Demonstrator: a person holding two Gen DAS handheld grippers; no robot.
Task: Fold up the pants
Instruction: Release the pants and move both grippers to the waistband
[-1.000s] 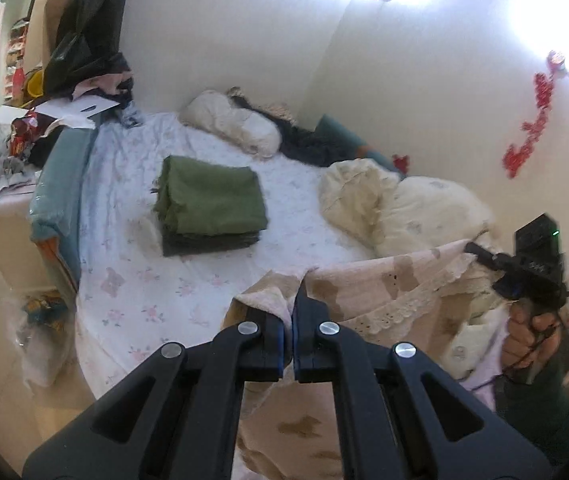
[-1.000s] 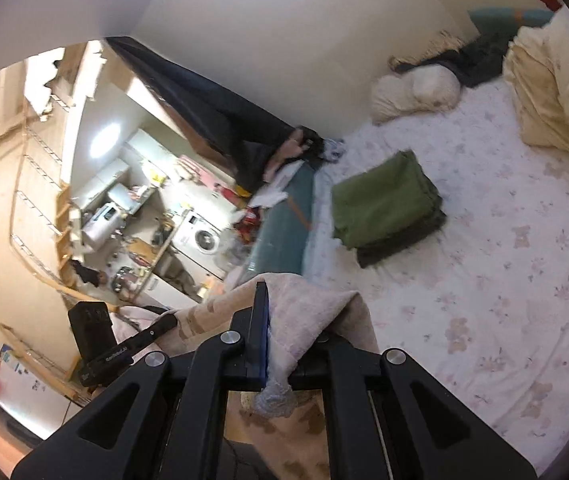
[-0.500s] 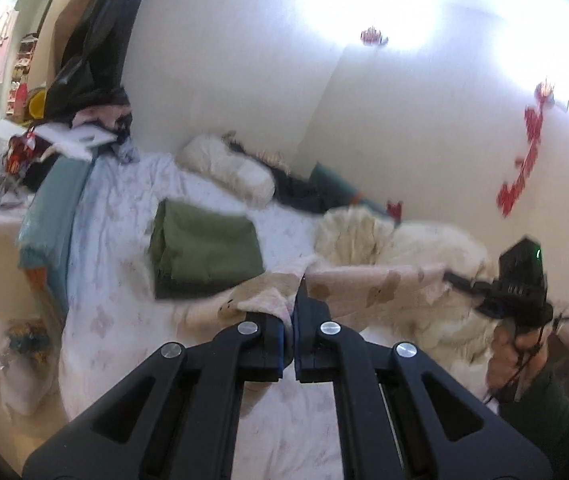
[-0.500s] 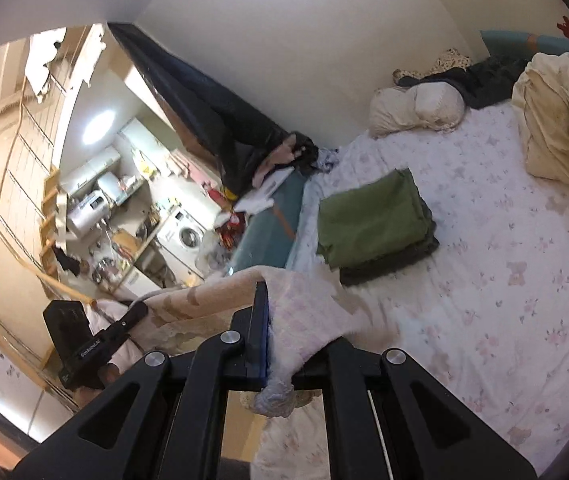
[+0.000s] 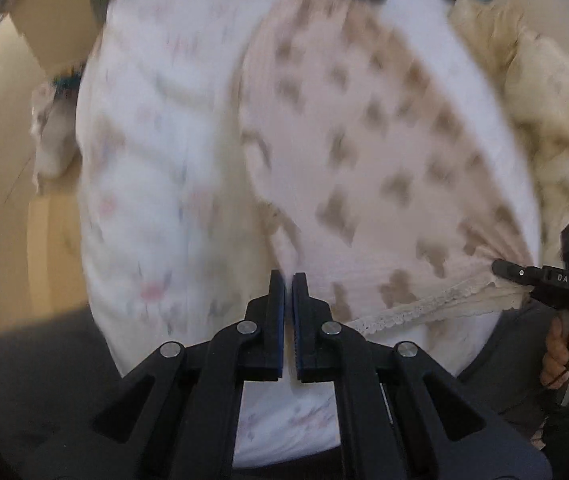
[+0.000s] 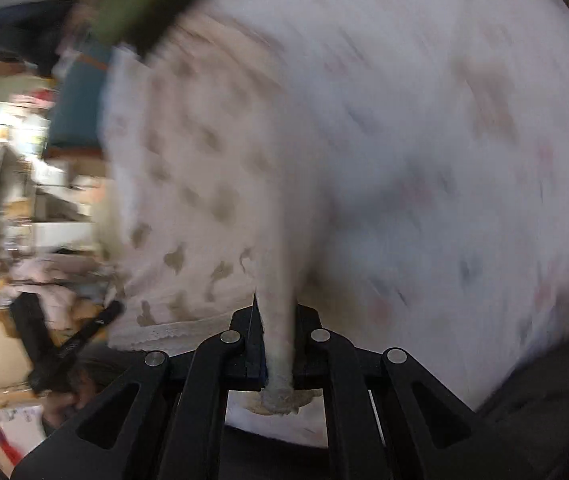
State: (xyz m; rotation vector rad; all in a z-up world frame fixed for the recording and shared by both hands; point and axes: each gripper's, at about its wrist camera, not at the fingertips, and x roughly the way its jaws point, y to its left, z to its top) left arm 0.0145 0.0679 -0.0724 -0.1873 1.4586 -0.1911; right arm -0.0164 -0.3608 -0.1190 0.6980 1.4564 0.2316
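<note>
The pants (image 5: pixel 364 152) are pale pink with brown bear prints and a lace-trimmed waistband. They lie spread out on the floral bed sheet (image 5: pixel 144 160), legs reaching away from me. My left gripper (image 5: pixel 288 280) is shut on the waistband's left corner. My right gripper (image 6: pixel 276 312) is shut on the other corner, with cloth bunched between its fingers. It also shows in the left wrist view (image 5: pixel 504 270) at the right edge. The pants appear in the right wrist view (image 6: pixel 188 200) too. Both views are blurred by motion.
A folded green garment (image 6: pixel 140 4) on a dark one lies at the far end of the bed. A cream duvet (image 5: pixel 544 100) is heaped at the right. The bed's near edge lies just below the grippers. A cluttered room (image 6: pixel 12 184) lies beyond the left side.
Both grippers have swung down from holding the pants up in the air to laying them flat on the bed. The cameras now look down at the sheet.
</note>
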